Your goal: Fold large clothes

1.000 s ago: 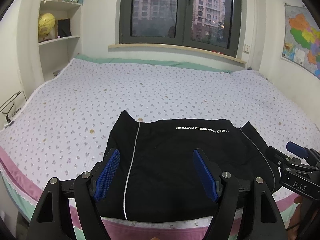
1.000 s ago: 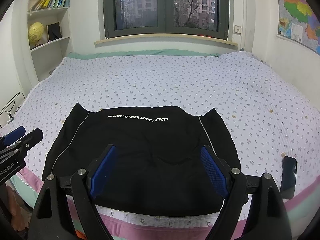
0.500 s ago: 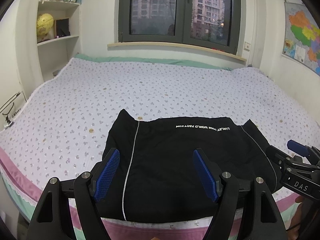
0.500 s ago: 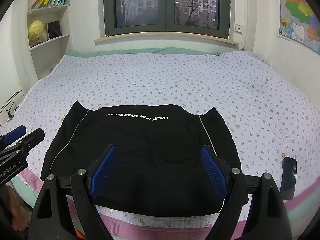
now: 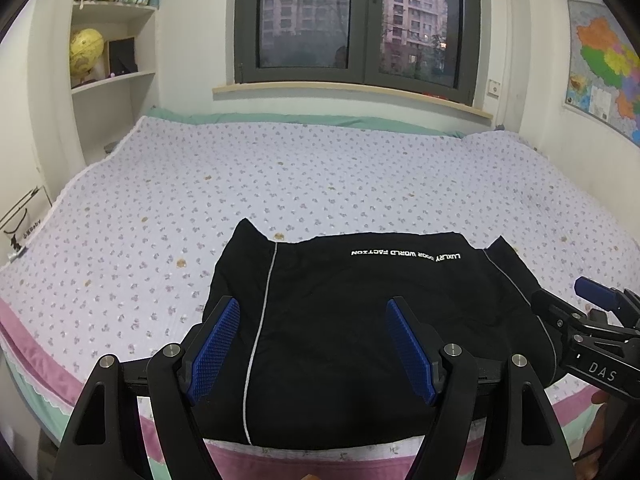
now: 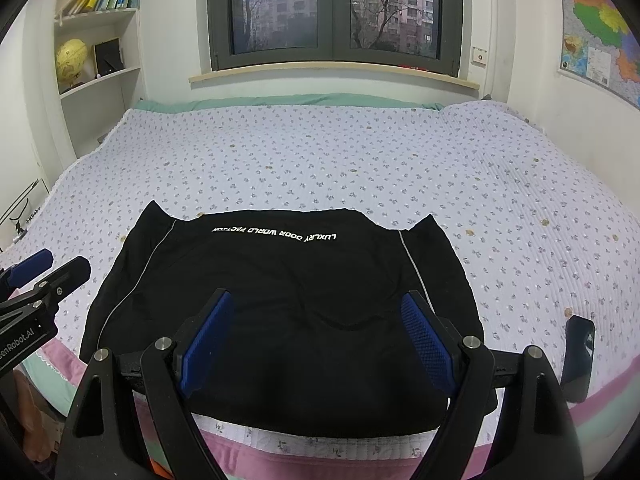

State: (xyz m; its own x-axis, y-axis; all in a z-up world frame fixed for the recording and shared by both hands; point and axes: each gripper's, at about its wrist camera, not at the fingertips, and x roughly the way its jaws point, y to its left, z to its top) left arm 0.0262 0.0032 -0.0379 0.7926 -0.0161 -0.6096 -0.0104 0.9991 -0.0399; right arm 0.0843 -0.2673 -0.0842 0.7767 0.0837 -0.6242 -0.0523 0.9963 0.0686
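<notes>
A black garment (image 5: 360,320) with thin white piping and white lettering lies folded flat at the near edge of the bed, also in the right wrist view (image 6: 288,288). My left gripper (image 5: 314,322) is open and empty, held above the garment's left part. My right gripper (image 6: 316,316) is open and empty above the garment's middle. The right gripper's tips show at the right edge of the left wrist view (image 5: 592,320); the left gripper's tips show at the left edge of the right wrist view (image 6: 44,276).
The bed (image 5: 320,184) carries a lilac flowered quilt with a pink border. A dark phone (image 6: 578,360) lies at the near right bed edge. Shelves with a yellow globe (image 5: 86,52) stand at the left wall. A window and a wall map (image 5: 604,64) are behind.
Both grippers have drifted slightly, with the view tilting a little; the garment has not moved and both grippers stay open.
</notes>
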